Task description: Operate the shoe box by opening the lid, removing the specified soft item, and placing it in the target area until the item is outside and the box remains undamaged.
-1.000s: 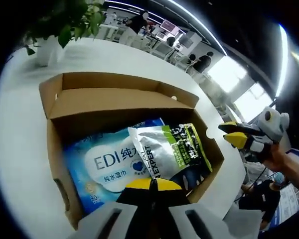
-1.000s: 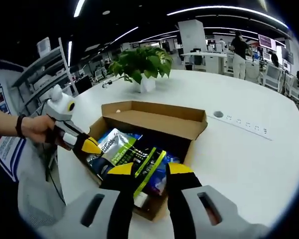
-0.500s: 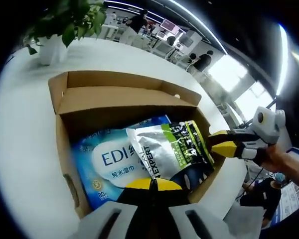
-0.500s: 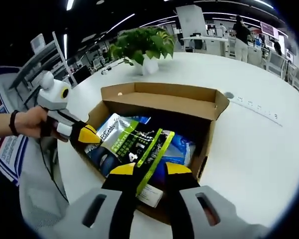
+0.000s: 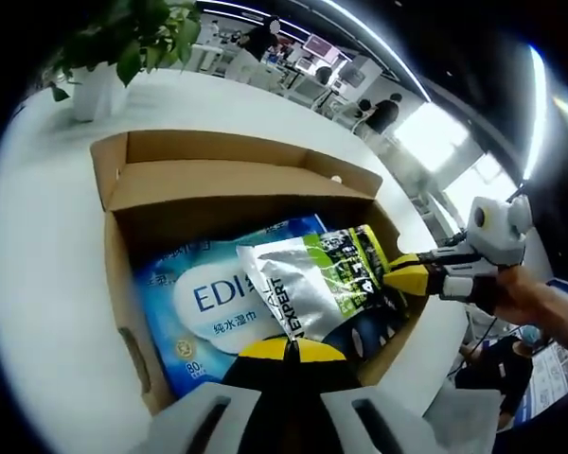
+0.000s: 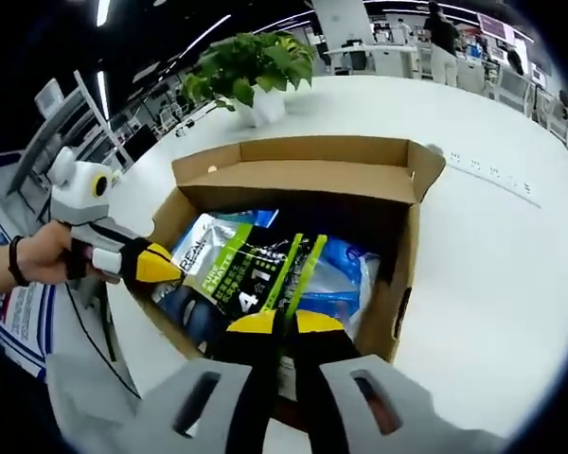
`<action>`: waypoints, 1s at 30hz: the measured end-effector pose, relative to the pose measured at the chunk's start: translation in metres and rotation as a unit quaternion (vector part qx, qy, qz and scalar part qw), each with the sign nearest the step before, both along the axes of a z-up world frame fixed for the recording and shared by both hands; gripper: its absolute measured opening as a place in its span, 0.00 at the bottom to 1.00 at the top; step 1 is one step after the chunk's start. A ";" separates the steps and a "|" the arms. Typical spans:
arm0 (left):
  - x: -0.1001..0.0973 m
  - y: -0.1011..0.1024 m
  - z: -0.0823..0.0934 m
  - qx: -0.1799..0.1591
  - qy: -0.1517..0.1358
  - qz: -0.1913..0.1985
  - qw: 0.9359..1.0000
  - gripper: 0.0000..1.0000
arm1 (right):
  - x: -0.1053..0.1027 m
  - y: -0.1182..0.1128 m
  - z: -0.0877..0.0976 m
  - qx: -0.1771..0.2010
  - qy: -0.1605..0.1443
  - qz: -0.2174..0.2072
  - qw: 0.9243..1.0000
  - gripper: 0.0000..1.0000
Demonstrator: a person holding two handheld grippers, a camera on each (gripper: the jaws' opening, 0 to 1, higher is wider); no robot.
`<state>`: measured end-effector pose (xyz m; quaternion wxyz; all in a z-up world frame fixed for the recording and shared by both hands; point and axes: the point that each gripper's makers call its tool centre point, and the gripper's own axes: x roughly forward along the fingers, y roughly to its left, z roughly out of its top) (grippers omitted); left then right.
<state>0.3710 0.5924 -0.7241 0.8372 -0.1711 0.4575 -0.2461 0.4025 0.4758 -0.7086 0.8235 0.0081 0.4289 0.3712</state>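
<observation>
An open cardboard shoe box (image 5: pixel 213 149) (image 6: pixel 412 236) lies on a white table. Inside it, a silver and green pouch (image 5: pixel 322 279) (image 6: pixel 251 270) rests tilted over a blue wet-wipes pack (image 5: pixel 204 303) (image 6: pixel 346 274). My left gripper (image 5: pixel 289 348) (image 6: pixel 159 264) is shut, its tips pinching the pouch's silver corner by the box wall. At the opposite green end, over the box rim, my right gripper (image 6: pixel 284 324) (image 5: pixel 405 277) is shut on the pouch's edge. A hand holds each gripper.
A potted plant (image 5: pixel 114 47) (image 6: pixel 251 61) stands on the round white table (image 5: pixel 38 236) (image 6: pixel 511 284) beyond the box. A power strip (image 6: pixel 497 175) sits flush in the tabletop to the right. Office desks and people are far behind.
My right gripper has come down to the box and its jaws have narrowed from open onto the pouch's green end. The left gripper stays shut at the silver corner.
</observation>
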 end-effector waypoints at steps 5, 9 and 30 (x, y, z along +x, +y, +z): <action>0.000 -0.001 -0.001 0.001 0.000 0.001 1.000 0.00 | 0.001 0.003 0.001 0.003 -0.003 -0.002 1.000 0.00; -0.001 -0.001 0.001 0.001 -0.003 0.001 1.000 0.00 | 0.001 0.002 0.000 0.011 0.000 -0.008 1.000 0.00; 0.020 -0.036 0.052 0.014 -0.054 -0.044 0.997 0.00 | 0.019 -0.035 0.033 0.037 -0.018 -0.053 0.998 0.00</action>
